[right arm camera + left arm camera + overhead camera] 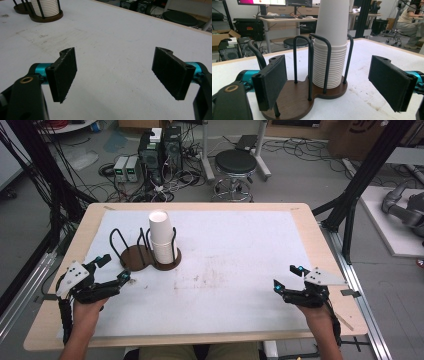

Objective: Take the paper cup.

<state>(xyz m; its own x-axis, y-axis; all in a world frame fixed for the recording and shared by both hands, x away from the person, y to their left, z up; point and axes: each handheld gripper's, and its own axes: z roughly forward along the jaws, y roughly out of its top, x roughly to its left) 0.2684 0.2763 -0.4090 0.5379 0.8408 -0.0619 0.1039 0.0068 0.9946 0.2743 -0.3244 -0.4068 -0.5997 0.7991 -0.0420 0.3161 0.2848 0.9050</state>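
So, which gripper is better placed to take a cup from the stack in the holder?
Probably the left. The left gripper sits open beside the cup holder, and its own view looks straight at the stack of paper cups. The right gripper, also open, is far across the white table.

A wooden table (pixel 310 227) carries a white mat (pixel 240 265) that covers most of its top. On the mat, toward the far left, stands a brown cup holder (pixel 145 257) with a stack of paper cups (pixel 161 237).
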